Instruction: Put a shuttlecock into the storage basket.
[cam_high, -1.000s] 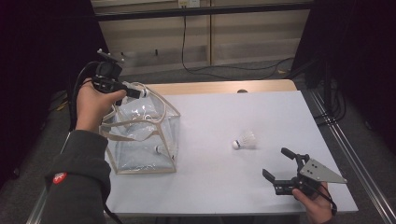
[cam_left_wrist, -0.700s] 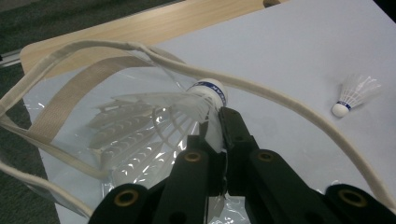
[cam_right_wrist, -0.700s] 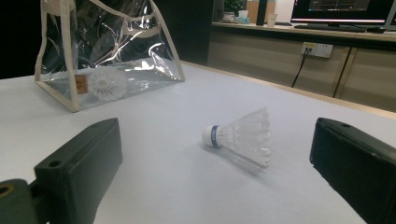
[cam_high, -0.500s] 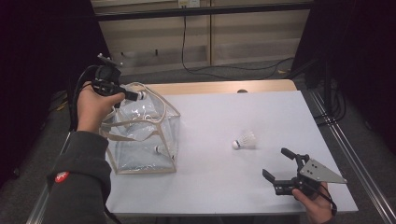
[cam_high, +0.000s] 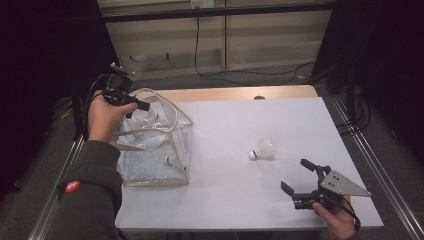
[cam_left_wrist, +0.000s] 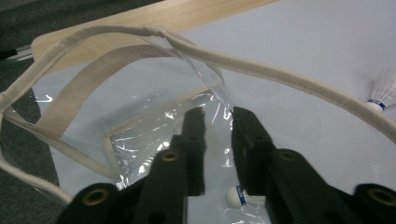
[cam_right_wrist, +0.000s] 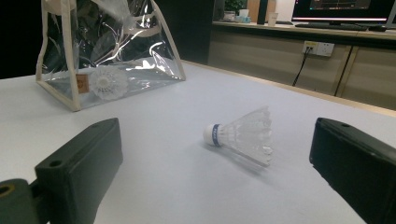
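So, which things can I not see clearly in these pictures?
- Shuttlecocks in the clear bag, high view: creased, glaring plastic hides their number.
- Left gripper, high view: the hand covers most of it.
- Shuttlecock on the table, left gripper view: cut off by the right edge.

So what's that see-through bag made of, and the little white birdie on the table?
The bag looks like clear glossy plastic film: you can see shuttlecocks through it, and it wrinkles and glints. Its edging and handles look like cream woven fabric tape. The shuttlecock seems to have a white rounded tip with a blue band, maybe foam or cork, and a translucent skirt, probably plastic.
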